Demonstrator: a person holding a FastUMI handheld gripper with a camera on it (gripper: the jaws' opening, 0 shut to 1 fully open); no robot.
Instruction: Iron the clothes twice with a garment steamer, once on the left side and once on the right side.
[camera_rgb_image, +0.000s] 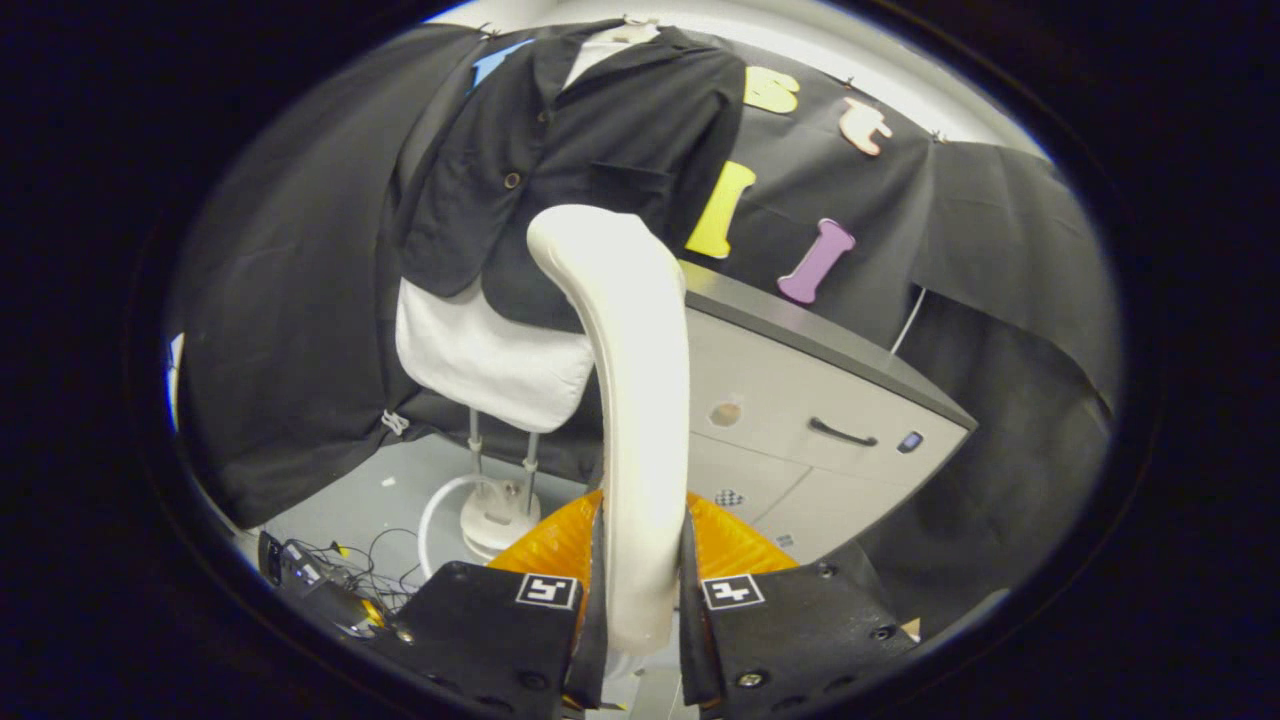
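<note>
The hand-held gripper (640, 600) is clamped on the cream-white curved plastic handle of the garment steamer (630, 400), both fingers (500, 625) pressing its lower end from either side. The handle rises from between them and arches away towards the clothes, so its far end faces the fabric; the steam head itself cannot be made out. An orange translucent part of the steamer (735, 545) sits just behind the fingers, probably the body or tank, which would explain a grip low on the handle, where the weight is.

The clothes to be steamed hang beyond the steamer: a black short jacket with buttons (570, 150) worn over a white garment (480, 360) on a dress form, whose thin metal posts (500, 450) drop to a round white base (490, 515) on the grey floor (370, 490). Hung upright like this, the fabric falls flat and can be swept top to bottom. The steamer is near the jacket's right half, but whether it touches the cloth cannot be told.

To the right stands a light grey cabinet with a dark top and a black drawer handle (800, 400). Near left, tangled cables and a small dark device (320, 580) lie on the floor, clear of the form.
</note>
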